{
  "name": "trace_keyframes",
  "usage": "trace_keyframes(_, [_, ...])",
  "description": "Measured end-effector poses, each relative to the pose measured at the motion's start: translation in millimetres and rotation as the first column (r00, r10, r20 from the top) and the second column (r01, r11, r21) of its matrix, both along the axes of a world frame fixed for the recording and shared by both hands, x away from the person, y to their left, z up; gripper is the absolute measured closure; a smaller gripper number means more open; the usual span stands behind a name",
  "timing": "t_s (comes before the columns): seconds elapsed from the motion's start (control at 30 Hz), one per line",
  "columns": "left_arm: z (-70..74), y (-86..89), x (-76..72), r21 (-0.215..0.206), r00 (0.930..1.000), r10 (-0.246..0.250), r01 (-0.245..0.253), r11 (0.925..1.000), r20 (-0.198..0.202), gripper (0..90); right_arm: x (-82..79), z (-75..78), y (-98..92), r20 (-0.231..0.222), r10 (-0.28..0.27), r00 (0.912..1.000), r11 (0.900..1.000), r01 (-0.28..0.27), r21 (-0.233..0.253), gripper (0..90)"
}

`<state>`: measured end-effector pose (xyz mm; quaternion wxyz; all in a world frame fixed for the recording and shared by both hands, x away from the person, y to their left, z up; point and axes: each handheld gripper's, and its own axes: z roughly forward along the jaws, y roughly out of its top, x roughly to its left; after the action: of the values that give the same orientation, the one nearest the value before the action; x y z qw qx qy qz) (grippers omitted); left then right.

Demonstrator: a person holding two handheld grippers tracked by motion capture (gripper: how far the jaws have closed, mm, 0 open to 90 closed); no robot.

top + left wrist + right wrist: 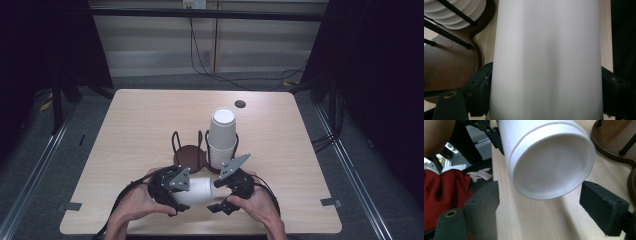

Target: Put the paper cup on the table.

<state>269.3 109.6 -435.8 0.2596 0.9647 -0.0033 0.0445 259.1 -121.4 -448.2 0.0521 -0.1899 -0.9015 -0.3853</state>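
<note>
A white paper cup lies on its side near the table's front edge, between both hands. My left gripper is shut on it; in the left gripper view the cup's wall is pressed between both pads. My right gripper is open at the cup's other end. In the right gripper view the cup's recessed base faces the camera, above and between the spread jaws of the gripper, with gaps on both sides. A stack of upside-down white cups stands in a dark wooden holder with black wire loops.
The holder's empty left bay sits just beyond the grippers, its brown base close to the held cup. A black grommet hole marks the far side of the wooden table. Red cloth lies below the table's front edge.
</note>
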Motion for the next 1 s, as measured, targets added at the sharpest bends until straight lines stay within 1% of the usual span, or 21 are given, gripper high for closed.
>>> trace_keyframes(0.03, [0.4,-0.4,-0.9,-0.004,1.0000,0.000,0.000,1.0000,-0.005,16.4,0.5,-0.2,1.0,-0.006,0.005,1.0000,1.000,-0.006,-0.012,15.8])
trace_keyframes(0.07, [1.1,-1.1,-1.4,0.005,0.9999,-0.011,0.011,0.9999,-0.003,16.4,1.6,-0.6,2.0,-0.010,0.011,0.9999,1.000,-0.011,-0.016,15.8])
trace_keyframes(0.1, [1.3,-1.6,-1.5,0.011,0.9999,-0.013,0.013,0.9999,0.000,16.4,2.4,0.1,3.4,-0.009,0.015,0.9998,1.000,-0.016,-0.022,15.7])
trace_keyframes(0.13, [1.3,-2.5,-2.0,0.018,1.0000,-0.007,0.007,0.9998,0.002,16.4,3.3,1.6,6.1,-0.014,0.031,0.9994,0.999,-0.031,-0.030,15.7])
trace_keyframes(0.17, [1.6,-3.4,-2.5,0.030,1.0000,-0.009,0.009,0.9995,0.003,16.4,3.3,1.6,6.1,-0.014,0.031,0.9994,0.999,-0.031,-0.030,15.7])
trace_keyframes(0.23, [2.0,-4.9,-3.6,0.030,0.9997,-0.024,0.024,0.9993,0.000,16.4,4.1,3.7,9.0,-0.011,0.046,0.9989,0.998,-0.047,-0.034,14.0])
trace_keyframes(0.27, [2.3,-5.7,-4.8,0.028,0.9995,-0.031,0.031,0.9991,0.001,16.4,4.7,3.7,10.1,-0.015,0.058,0.9982,0.998,-0.059,-0.033,14.3])
trace_keyframes(0.3, [2.5,-6.0,-5.3,0.028,0.9994,-0.034,0.034,0.9990,0.000,16.4,4.9,3.4,11.7,-0.021,0.055,0.9983,0.998,-0.056,-0.041,14.4])
trace_keyframes(0.37, [2.4,-8.1,-6.0,0.031,0.9992,-0.039,0.040,0.9987,-0.005,16.4,5.7,2.8,13.4,-0.031,0.075,0.9967,0.996,-0.076,-0.046,14.4])
trace_keyframes(0.43, [1.1,-11.4,-6.5,0.041,0.9991,-0.041,0.042,0.9983,-0.008,16.4,5.8,3.5,15.4,-0.036,0.078,0.9963,0.996,-0.080,-0.044,14.4])
trace_keyframes(0.5, [0.5,-14.3,-7.6,0.053,0.9985,-0.054,0.054,0.9971,-0.007,16.4,6.2,4.3,17.7,-0.045,0.094,0.9946,0.994,-0.096,-0.046,14.5])
trace_keyframes(0.57, [0.2,-16.4,-8.6,0.049,0.9979,-0.064,0.064,0.9967,-0.008,16.4,6.2,4.6,20.0,-0.056,0.103,0.9931,0.993,-0.106,-0.054,14.8])
trace_keyframes(0.63, [1.0,-17.9,-9.0,0.049,0.9973,-0.073,0.073,0.9961,-0.010,16.4,7.1,4.9,21.3,-0.052,0.108,0.9928,0.992,-0.111,-0.063,15.9])
trace_keyframes(0.67, [1.6,-18.1,-9.3,0.052,0.9972,-0.073,0.074,0.9959,-0.012,16.4,7.8,4.9,22.0,-0.060,0.120,0.9909,0.991,-0.123,-0.055,16.2])
trace_keyframes(0.73, [2.4,-19.3,-10.2,0.047,0.9963,-0.085,0.086,0.9952,-0.008,16.4,8.0,5.7,23.0,-0.056,0.120,0.9912,0.991,-0.123,-0.058,16.7])
trace_keyframes(0.8, [3.4,-19.9,-11.2,0.047,0.9961,-0.087,0.088,0.9950,-0.011,16.5,8.2,7.4,25.1,-0.067,0.137,0.9883,0.989,-0.141,-0.053,19.0])
trace_keyframes(0.83, [4.0,-19.9,-11.1,0.046,0.9958,-0.091,0.092,0.9947,-0.009,16.4,8.0,8.3,26.3,-0.072,0.132,0.9887,0.989,-0.136,-0.053,19.8])
trace_keyframes(0.87, [4.4,-19.7,-11.0,0.042,0.9958,-0.091,0.092,0.9949,-0.010,16.4,8.4,8.6,27.3,-0.069,0.144,0.9872,0.987,-0.148,-0.059,19.4])
trace_keyframes(1.0, [4.8,-19.8,-11.8,0.046,0.9952,-0.097,0.098,0.9941,-0.012,16.5,8.5,7.9,30.3,-0.075,0.148,0.9861,0.985,-0.153,-0.074,20.1])
